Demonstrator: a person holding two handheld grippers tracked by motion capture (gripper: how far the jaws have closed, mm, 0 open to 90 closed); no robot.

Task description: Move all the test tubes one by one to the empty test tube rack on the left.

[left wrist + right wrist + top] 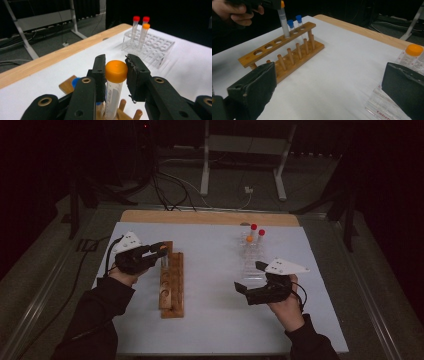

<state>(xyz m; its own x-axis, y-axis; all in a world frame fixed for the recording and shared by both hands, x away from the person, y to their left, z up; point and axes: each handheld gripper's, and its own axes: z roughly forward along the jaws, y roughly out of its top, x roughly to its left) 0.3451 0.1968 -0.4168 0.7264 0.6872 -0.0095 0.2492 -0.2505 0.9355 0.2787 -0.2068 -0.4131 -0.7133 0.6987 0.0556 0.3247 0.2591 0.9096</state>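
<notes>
We are lowering a clear orange-capped tube (115, 82), clamped in our left gripper (115, 72), into the wooden rack (277, 43); next, release. Our right gripper (329, 85) is waiting, gaping wide.

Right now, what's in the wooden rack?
Two blue-capped tubes stand in the wooden rack's far holes; the left gripper lowers an orange-capped tube into the next hole. Tube bottoms are hidden.

Left fingers (100, 72) clamped, right fingers (254, 86) apart
</notes>
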